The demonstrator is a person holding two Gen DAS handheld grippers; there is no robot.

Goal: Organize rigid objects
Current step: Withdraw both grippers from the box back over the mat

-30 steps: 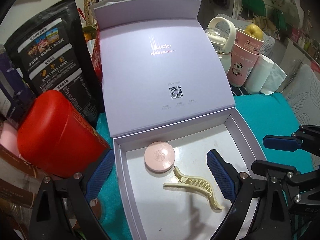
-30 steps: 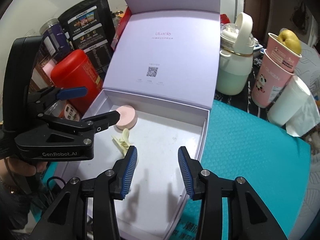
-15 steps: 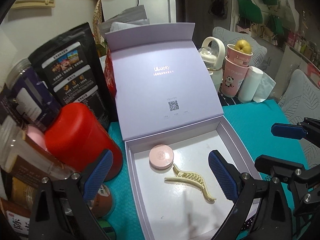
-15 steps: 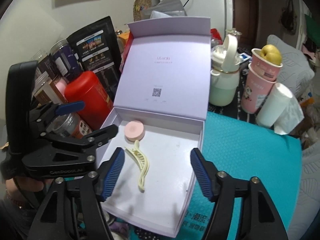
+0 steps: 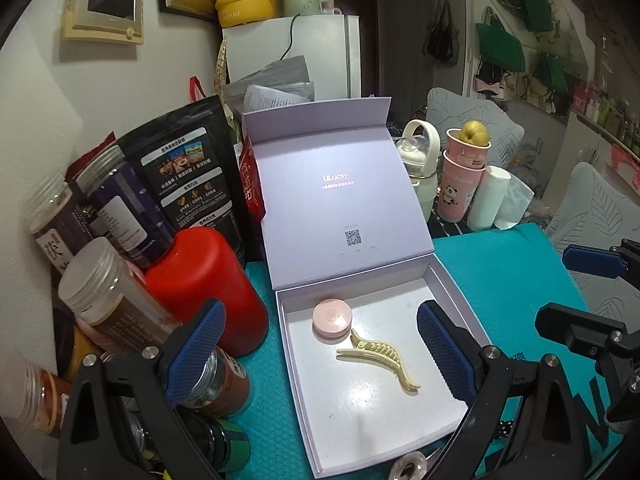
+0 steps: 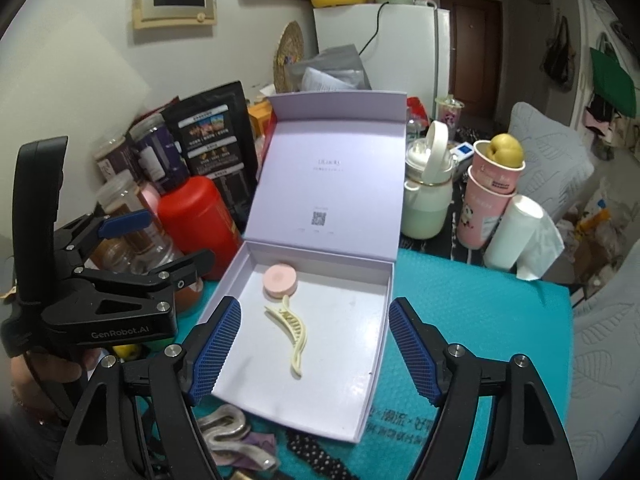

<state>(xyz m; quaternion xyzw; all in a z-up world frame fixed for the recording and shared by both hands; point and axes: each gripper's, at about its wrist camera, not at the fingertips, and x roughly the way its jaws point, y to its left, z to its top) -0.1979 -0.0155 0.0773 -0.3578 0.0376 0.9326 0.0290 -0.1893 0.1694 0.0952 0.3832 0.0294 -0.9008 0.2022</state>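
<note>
An open lilac box stands on the teal mat with its lid propped upright. Inside lie a round pink compact and a cream hair claw clip. My left gripper is open and empty, held above the box's near left side. My right gripper is open and empty, above the box's front half. The left gripper also shows at the left of the right wrist view. A silver hair clip lies in front of the box.
A red canister and several jars crowd the left. Dark snack pouches stand behind. A white-green kettle, stacked pink cups with a pear and a paper roll stand back right. Teal mat lies to the right.
Both grippers have pulled back and up from the box, so more of the room shows. The right gripper's jaws have opened wider. The compact and clip stay in place.
</note>
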